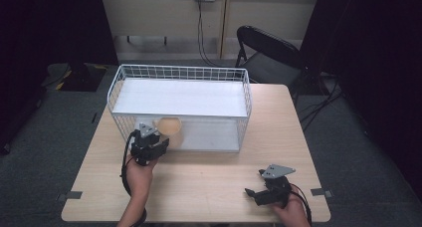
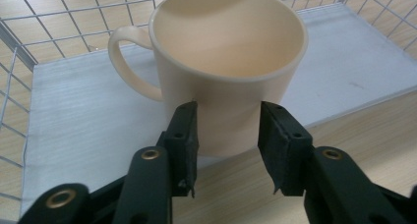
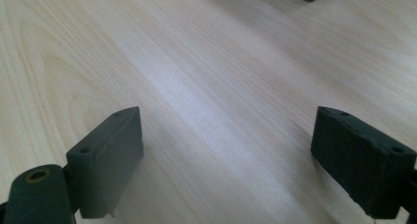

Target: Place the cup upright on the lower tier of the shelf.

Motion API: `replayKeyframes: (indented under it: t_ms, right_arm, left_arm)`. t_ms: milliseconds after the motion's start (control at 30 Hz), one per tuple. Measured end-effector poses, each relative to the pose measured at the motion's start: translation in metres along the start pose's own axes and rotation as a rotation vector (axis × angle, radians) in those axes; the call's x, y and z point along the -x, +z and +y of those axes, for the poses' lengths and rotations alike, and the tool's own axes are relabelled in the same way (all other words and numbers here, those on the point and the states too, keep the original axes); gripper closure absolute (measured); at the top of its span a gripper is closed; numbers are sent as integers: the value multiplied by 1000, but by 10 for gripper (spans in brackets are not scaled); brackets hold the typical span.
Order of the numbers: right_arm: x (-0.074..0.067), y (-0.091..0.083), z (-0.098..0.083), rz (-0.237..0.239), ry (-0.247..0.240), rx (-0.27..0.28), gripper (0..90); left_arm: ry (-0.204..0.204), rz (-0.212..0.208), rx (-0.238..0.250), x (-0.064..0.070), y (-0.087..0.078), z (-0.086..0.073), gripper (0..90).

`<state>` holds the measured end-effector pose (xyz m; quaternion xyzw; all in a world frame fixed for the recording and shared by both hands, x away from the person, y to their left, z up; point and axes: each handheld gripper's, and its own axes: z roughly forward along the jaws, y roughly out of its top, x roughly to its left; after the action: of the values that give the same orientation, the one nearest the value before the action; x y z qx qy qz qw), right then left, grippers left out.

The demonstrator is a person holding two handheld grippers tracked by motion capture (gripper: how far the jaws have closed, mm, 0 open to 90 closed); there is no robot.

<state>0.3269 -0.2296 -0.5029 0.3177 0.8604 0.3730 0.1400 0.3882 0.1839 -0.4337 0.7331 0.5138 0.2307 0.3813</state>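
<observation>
We see the left gripper (image 2: 227, 150) with jaws apart, flanking the mug (image 2: 221, 62) at frame centre on the rack's (image 1: 179, 72) lower shelf; grasp still pending. Right gripper (image 3: 236, 160) idles wide apart.

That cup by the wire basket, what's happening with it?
A person holds a tool in each hand at a wooden table. The left tool has its jaws on either side of a cream cup, near its bottom. The cup stands on the lower shelf of a white wire rack, handle pointing left in the left gripper view. I can't tell if the jaws are squeezing it. The right tool rests open over bare table, holding nothing.
</observation>
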Motion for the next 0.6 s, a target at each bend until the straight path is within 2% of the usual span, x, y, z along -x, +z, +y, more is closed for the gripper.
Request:
replayKeyframes:
  t_ms: [467, 567, 600]
  right_arm:
    - [0, 0, 0, -1, 1, 2, 117]
    - [0, 0, 0, -1, 1, 1, 117]
    - [0, 0, 0, 0, 0, 0, 117]
  left_arm:
    - [-10, 10, -12, 0, 4, 2, 671]
    - [2, 12, -21, 1, 4, 2, 652]
    - [2, 9, -19, 1, 3, 2, 610]
